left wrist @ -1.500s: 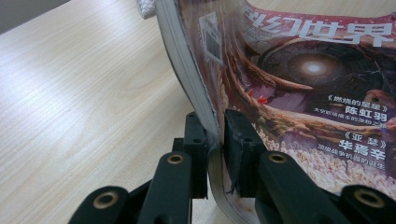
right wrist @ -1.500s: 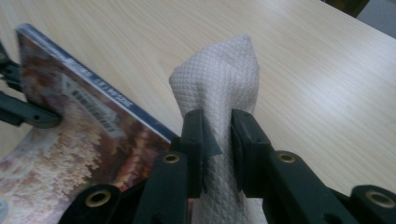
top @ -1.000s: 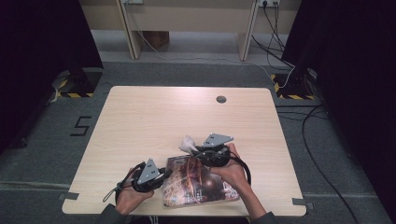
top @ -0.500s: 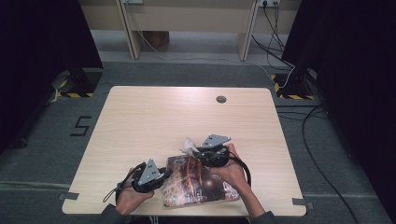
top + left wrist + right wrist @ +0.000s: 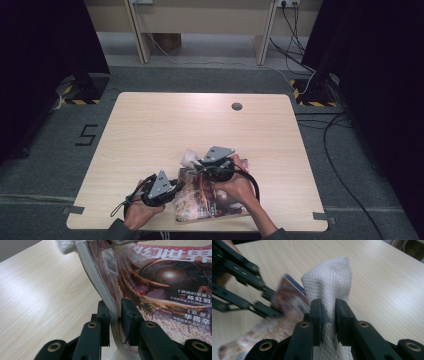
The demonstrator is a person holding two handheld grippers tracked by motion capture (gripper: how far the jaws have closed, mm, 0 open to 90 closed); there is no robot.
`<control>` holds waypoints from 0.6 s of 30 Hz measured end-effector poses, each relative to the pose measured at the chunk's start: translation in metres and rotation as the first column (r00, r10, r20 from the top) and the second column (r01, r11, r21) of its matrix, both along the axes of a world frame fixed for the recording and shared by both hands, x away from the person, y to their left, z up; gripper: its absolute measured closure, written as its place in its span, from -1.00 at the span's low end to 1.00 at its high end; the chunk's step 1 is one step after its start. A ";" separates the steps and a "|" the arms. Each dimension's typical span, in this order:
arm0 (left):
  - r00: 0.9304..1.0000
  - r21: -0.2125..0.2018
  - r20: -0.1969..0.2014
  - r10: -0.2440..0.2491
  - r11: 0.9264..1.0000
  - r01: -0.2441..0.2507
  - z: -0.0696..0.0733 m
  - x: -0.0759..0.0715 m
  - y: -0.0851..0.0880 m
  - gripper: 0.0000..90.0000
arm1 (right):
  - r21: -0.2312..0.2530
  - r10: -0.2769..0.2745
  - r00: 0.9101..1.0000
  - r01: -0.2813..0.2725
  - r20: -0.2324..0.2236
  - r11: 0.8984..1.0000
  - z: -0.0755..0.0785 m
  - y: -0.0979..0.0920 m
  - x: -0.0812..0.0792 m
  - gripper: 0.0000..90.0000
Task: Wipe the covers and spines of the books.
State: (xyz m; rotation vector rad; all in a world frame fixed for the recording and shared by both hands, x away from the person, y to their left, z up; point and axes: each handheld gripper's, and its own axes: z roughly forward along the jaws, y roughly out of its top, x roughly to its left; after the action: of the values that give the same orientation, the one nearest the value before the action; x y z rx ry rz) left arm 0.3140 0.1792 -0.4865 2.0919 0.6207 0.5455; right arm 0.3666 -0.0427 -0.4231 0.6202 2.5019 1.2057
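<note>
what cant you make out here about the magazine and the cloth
- High view: the magazine cover print is too small to read, and the right gripper and hand hide part of the white cloth.
- Left gripper view: the magazine title is cut off at the top edge.
- Right gripper view: the magazine is blurred.

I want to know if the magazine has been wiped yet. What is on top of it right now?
The right gripper holds a white cloth at the magazine top edge; the left gripper pinches its raised side. The right hand covers part of the cover.
</note>
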 end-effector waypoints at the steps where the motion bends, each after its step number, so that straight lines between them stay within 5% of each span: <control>1: 1.000 0.001 0.003 -0.001 1.000 0.001 0.000 0.000 0.000 0.72 | 0.000 0.012 1.000 -0.012 0.008 1.000 0.002 0.004 -0.003 0.72; 8: 1.000 0.002 0.003 -0.003 1.000 0.003 0.000 0.000 -0.001 0.72 | -0.011 0.048 0.998 -0.047 0.028 0.999 0.006 0.011 -0.010 0.72; 14: 1.000 0.000 0.000 -0.003 1.000 0.003 0.000 0.001 0.000 0.70 | -0.045 -0.041 0.999 0.041 -0.001 0.998 -0.005 -0.013 0.005 0.72; 18: 1.000 -0.004 -0.002 -0.001 1.000 0.001 0.000 0.001 0.000 0.70 | -0.055 -0.038 0.999 0.039 0.006 0.998 -0.004 -0.013 0.005 0.72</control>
State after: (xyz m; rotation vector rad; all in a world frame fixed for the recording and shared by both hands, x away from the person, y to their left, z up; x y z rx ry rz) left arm 0.3150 0.1793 -0.4865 2.0892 0.6209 0.5415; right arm 0.3712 -0.0556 -0.4275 0.6472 2.4978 1.1196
